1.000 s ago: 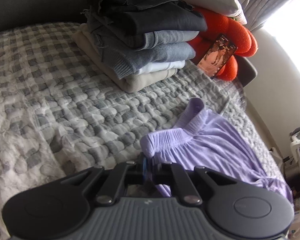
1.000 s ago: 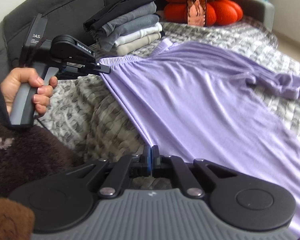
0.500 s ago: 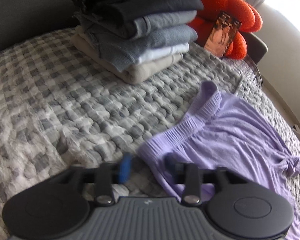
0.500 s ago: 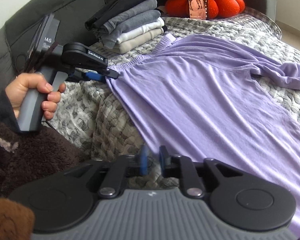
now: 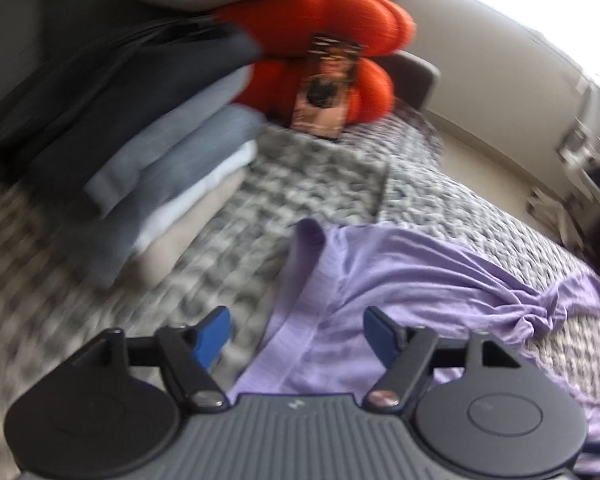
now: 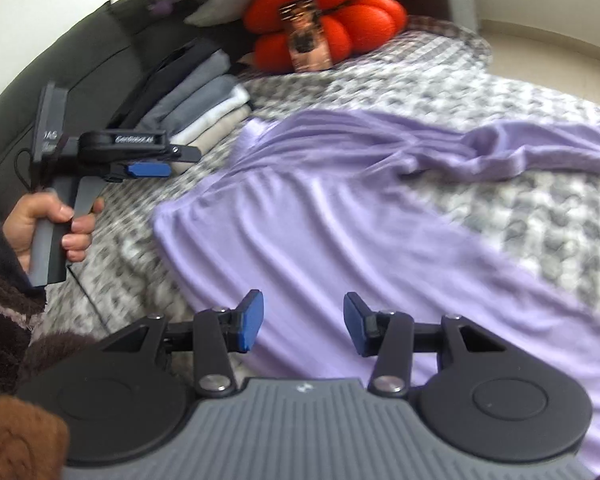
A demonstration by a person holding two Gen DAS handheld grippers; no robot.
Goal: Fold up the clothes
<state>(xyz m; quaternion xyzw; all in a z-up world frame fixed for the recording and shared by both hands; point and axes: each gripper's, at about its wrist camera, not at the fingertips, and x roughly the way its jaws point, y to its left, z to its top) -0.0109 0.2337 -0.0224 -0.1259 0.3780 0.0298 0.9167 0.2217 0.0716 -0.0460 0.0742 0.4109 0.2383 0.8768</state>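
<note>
Lilac knit, a thin garment (image 6: 340,240), lies spread over the grey-and-white quilted cover (image 6: 440,80), its ribbed hem nearest us and 1 sleeve trailing off in a twist toward the far side. We read that flat spread as deliberate: a top laid out in 1 layer gives clean edges to fold along, though soft ripples run across the body.

At the back, beside an orange cushion (image 6: 332,8), sits a stack of folded clothes (image 6: 204,100), which we take to be where finished pieces go.

Our left gripper (image 5: 296,334) hovers over the hem edge with its jaws spread wide and nothing between the blue pads. Our right gripper (image 6: 303,322) is low over the lilac body, jaws likewise wide and empty. From the right wrist view we see the left hand (image 6: 48,224) wrapped around the tool's handle, the tool level and its fingers pointing along the hem toward the garment, clear of the cloth. Motion blur softens the left view.
</note>
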